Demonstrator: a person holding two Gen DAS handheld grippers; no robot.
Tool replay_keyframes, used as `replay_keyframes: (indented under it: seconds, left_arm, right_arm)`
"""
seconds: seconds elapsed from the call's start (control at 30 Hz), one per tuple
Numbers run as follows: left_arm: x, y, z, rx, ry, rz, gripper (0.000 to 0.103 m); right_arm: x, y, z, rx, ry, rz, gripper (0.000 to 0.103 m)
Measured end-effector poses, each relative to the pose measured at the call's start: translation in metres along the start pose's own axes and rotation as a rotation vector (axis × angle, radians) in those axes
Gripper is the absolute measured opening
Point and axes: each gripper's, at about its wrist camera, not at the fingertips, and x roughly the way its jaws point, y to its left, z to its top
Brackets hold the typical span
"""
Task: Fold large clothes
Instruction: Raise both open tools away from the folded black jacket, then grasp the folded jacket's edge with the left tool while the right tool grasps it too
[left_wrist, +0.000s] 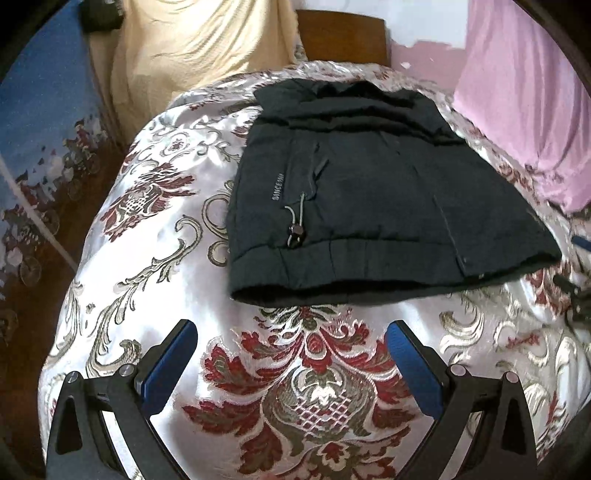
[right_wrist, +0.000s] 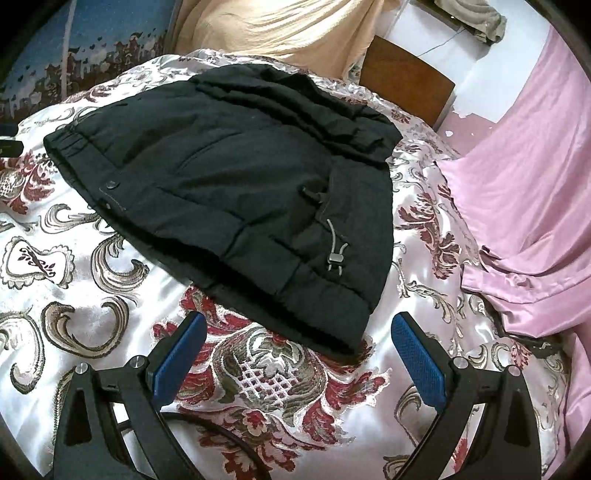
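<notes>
We are holding the left gripper (left_wrist: 291, 345) and right gripper (right_wrist: 299, 338) spread wide, gripping nothing, hovering over the satin bedspread (left_wrist: 155, 266). The dark garment (left_wrist: 369, 206) is lying folded just ahead. Risk: slick satin letting the stack slide; the drawcord toggle (left_wrist: 295, 232) snagging a finger.

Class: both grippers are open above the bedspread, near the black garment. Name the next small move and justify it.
Probably lift both away: the black garment already lies folded compactly, and the left gripper and right gripper hold nothing.
</notes>
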Motion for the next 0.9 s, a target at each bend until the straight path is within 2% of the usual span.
replay_keyframes:
  seconds: [0.2, 0.4, 0.57, 0.63, 0.8, 0.9]
  left_arm:
    - [0.007, 0.002, 0.000, 0.096, 0.043, 0.011, 0.103]
    - [0.017, 0.001, 0.001, 0.246, 0.075, 0.021, 0.103]
    - [0.034, -0.016, 0.002, 0.426, 0.089, 0.139, 0.103]
    - [0.042, -0.021, 0.006, 0.462, 0.089, 0.167, 0.103]
    - [0.057, -0.033, 0.011, 0.523, 0.078, 0.196, 0.103]
    - [0.063, -0.042, 0.007, 0.578, 0.065, 0.218, 0.103]
  right_arm:
    - [0.002, 0.005, 0.003, -0.040, -0.008, 0.026, 0.098]
    - [0.005, 0.004, 0.008, -0.074, 0.003, 0.039, 0.098]
    - [0.013, 0.001, 0.009, -0.065, 0.022, 0.060, 0.098]
    - [0.015, 0.001, 0.010, -0.064, 0.031, 0.060, 0.098]
    - [0.024, 0.006, 0.015, -0.113, 0.048, 0.046, 0.098]
    - [0.034, 0.017, 0.017, -0.188, 0.093, 0.050, 0.098]
